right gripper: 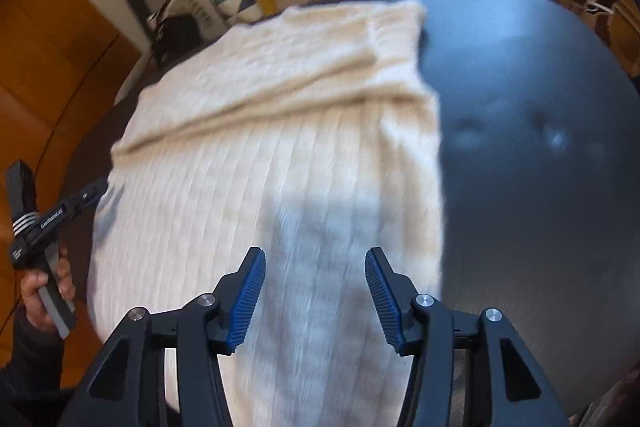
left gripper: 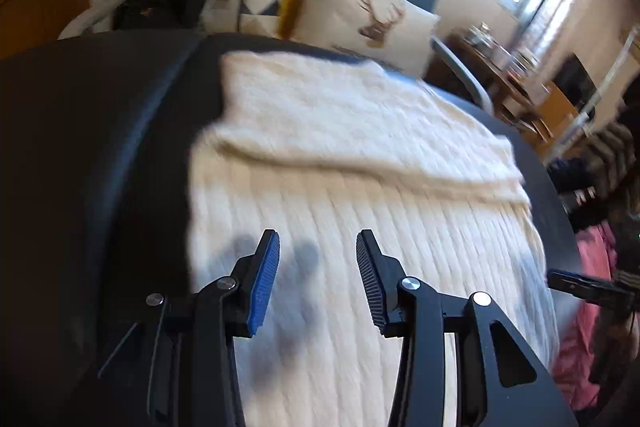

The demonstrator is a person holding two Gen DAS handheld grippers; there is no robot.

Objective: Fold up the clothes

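Looking down, I see a cream sweater [left gripper: 360, 187] on a dark round table [right gripper: 540, 107]. Pillows [left gripper: 360, 7] sit behind it. My left gripper [left gripper: 318, 279] and right gripper [right gripper: 315, 295] are open, holding nothing.

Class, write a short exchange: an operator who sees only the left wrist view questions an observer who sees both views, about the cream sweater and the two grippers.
Operator: Is the right gripper holding anything?
Observer: No. Its jaws stand open with nothing between them, over the near part of the cream sweater, close to the sweater's right edge.
Operator: What is holding the left gripper?
Observer: A hand with a dark sleeve grips its handle, just off the sweater's left edge.
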